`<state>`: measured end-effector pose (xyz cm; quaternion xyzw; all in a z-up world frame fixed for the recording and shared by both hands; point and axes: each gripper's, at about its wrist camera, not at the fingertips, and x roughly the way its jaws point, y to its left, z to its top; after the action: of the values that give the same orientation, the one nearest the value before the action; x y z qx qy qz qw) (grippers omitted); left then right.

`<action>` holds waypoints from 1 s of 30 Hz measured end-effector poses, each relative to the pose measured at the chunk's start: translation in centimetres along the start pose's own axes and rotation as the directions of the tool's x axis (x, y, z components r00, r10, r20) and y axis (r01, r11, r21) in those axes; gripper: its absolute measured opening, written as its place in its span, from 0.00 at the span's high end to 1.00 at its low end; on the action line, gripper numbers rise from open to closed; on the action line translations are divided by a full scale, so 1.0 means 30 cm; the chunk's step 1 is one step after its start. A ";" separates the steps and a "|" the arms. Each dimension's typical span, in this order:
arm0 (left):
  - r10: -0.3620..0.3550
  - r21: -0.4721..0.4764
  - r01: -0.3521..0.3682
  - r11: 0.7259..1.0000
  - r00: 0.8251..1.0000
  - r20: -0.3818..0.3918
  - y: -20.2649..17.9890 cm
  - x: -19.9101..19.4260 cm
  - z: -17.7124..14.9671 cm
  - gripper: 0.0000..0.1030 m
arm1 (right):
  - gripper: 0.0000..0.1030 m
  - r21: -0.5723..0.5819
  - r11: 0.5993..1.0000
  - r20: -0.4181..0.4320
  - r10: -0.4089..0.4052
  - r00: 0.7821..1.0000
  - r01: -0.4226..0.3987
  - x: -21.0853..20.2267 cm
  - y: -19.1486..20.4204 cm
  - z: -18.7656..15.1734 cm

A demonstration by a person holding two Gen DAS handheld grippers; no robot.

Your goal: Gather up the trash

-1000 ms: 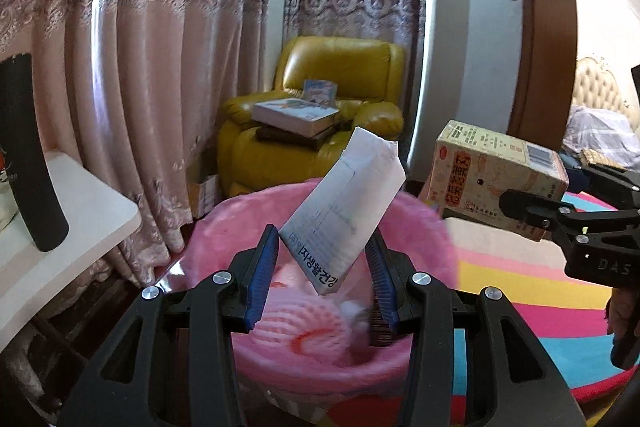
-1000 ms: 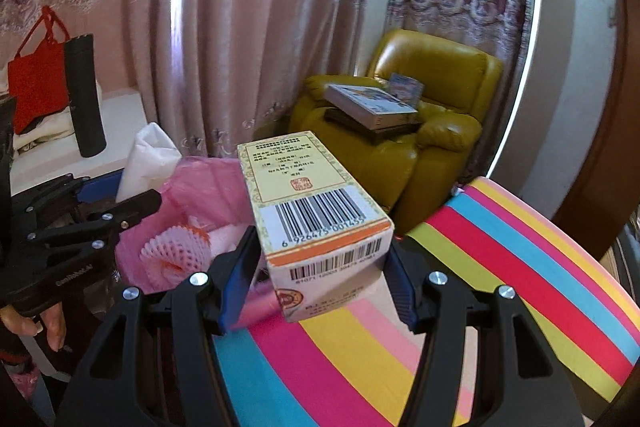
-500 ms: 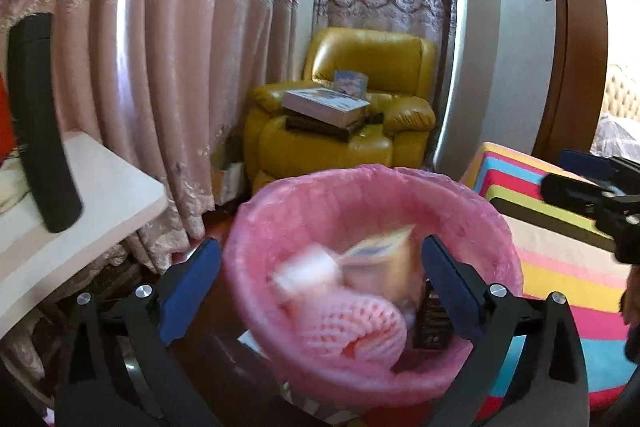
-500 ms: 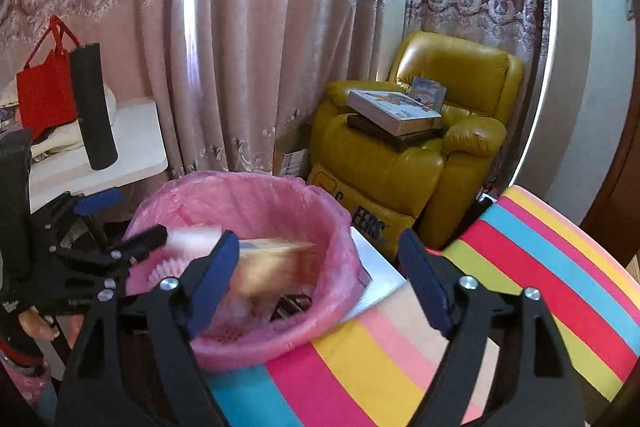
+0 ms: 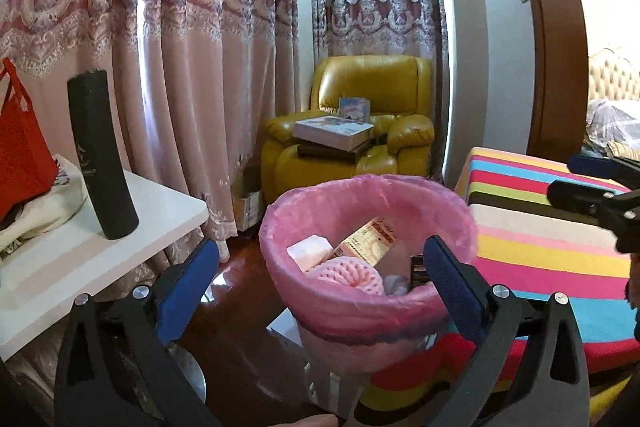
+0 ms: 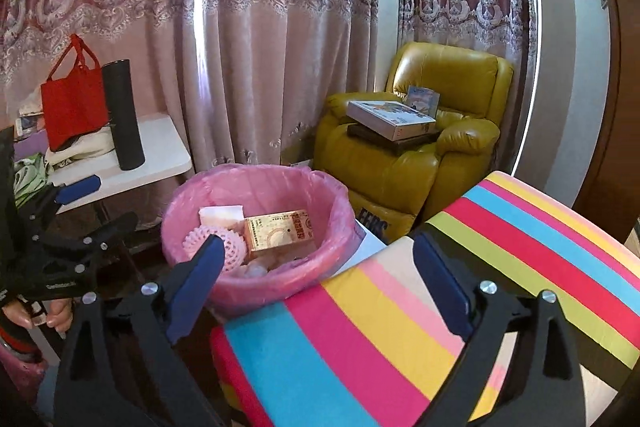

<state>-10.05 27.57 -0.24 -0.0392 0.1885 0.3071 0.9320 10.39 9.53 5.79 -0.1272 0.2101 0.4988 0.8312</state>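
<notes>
Left wrist view: we hold our left gripper point(image 5: 320, 279) spread wide and empty, short of the bin point(image 5: 460, 215), so nothing blocks its mouth. Our right gripper point(image 6: 316, 267) holds nothing either; its jaws are opening over the striped cover point(image 6: 520, 247), just beside the bin point(image 6: 180, 195). Inside the pink liner lie the carton point(image 6: 278, 230), a white packet point(image 6: 222, 215) and a foam net point(image 6: 230, 247), resting low, clear of the rim. We judge both loads delivered. A black tube point(image 5: 102, 155) stands upright on the white table point(image 5: 160, 227), well apart.
</notes>
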 end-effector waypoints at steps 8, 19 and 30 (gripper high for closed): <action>-0.047 -0.008 0.047 0.999 0.999 -0.010 -0.025 -0.074 -0.016 0.07 | 0.09 -0.053 0.999 0.030 -0.012 0.999 0.014 -0.084 0.039 -0.057; -0.070 0.021 0.070 0.997 0.997 -0.012 -0.067 -0.088 -0.026 0.07 | 0.09 -0.060 0.998 0.021 -0.022 1.000 0.023 -0.101 0.040 -0.072; -0.075 0.016 0.075 0.997 0.997 -0.021 -0.063 -0.089 -0.041 0.07 | 0.08 -0.077 0.997 0.009 -0.018 1.000 0.019 -0.091 0.054 -0.078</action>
<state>-11.32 24.32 -0.46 -0.0416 0.1988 0.2700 0.9412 7.30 7.19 5.05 -0.1589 0.1859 0.4994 0.8311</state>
